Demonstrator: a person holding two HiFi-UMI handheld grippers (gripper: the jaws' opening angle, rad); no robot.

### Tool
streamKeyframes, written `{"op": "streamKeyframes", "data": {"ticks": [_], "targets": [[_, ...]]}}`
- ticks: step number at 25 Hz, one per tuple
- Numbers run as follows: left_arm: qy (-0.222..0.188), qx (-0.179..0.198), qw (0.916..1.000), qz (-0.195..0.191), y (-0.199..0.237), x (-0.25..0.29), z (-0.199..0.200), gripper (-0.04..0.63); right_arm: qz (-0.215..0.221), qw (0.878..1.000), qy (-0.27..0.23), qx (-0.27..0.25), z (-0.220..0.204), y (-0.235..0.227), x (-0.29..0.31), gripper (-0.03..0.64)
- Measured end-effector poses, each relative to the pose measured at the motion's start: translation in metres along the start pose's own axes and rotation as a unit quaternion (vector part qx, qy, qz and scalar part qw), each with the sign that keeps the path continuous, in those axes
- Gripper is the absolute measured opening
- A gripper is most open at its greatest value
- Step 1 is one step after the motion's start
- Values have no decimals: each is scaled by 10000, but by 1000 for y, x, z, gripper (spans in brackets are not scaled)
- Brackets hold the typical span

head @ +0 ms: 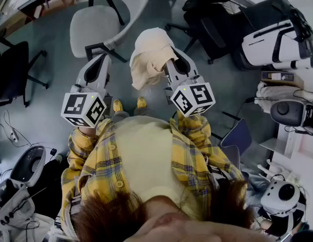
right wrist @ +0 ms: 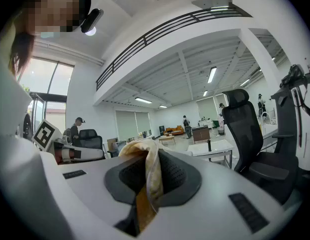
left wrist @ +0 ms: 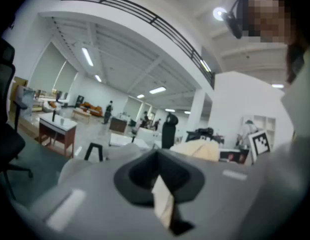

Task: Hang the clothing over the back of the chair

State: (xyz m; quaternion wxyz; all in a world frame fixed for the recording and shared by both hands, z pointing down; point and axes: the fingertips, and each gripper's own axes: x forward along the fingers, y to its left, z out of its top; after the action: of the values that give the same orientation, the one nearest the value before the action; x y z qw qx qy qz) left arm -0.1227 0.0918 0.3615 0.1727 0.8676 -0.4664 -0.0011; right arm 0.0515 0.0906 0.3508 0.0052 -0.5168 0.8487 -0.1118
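Grey office floor spreads below us. Our right hand-held gripper (right wrist: 149, 183) is clenched on the cloth (head: 148, 54), which is bunched at its tip. The left hand-held gripper (left wrist: 162, 196) looks pressed closed. The chair (head: 98, 26) stands ahead of both, its back bare: the hanging is all left to do.

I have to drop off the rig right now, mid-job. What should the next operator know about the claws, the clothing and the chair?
The left claw is shut, beside the clothing and not on it. A thin pale strip shows between its jaws; I cannot tell what it is.
The right claw is shut on the cream clothing, which hangs bunched from it above the floor.
The chair stands just ahead, slightly left, with nothing over its back.
Done: the clothing is lifted.
Left to do: carry it to the chair, drape it over the back, open the right claw.
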Motion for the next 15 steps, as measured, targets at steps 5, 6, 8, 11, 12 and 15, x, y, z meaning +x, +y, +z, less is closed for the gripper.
{"op": "streamKeyframes", "data": {"ticks": [5, 6, 8, 11, 12, 15], "targets": [[3, -17, 10000, 29, -2, 3, -1, 6, 11, 10000, -1, -15, 1, -6, 0, 46], [7, -18, 10000, 33, -3, 5, -2, 6, 17, 10000, -2, -18, 2, -8, 0, 46], [17, -21, 10000, 37, -4, 9, -2, 6, 29, 10000, -1, -5, 2, -11, 1, 46], [5, -31, 10000, 30, -8, 15, -3, 6, 53, 9999, -10, 96, 1, -18, 3, 46], [-11, -29, 10000, 23, -10, 17, -4, 6, 71, 9999, -10, 112, 1, -20, 3, 46], [-102, -9, 9999, -44, -17, 24, -6, 6, 146, 9999, -4, 82, 1, -27, 4, 46]]}}
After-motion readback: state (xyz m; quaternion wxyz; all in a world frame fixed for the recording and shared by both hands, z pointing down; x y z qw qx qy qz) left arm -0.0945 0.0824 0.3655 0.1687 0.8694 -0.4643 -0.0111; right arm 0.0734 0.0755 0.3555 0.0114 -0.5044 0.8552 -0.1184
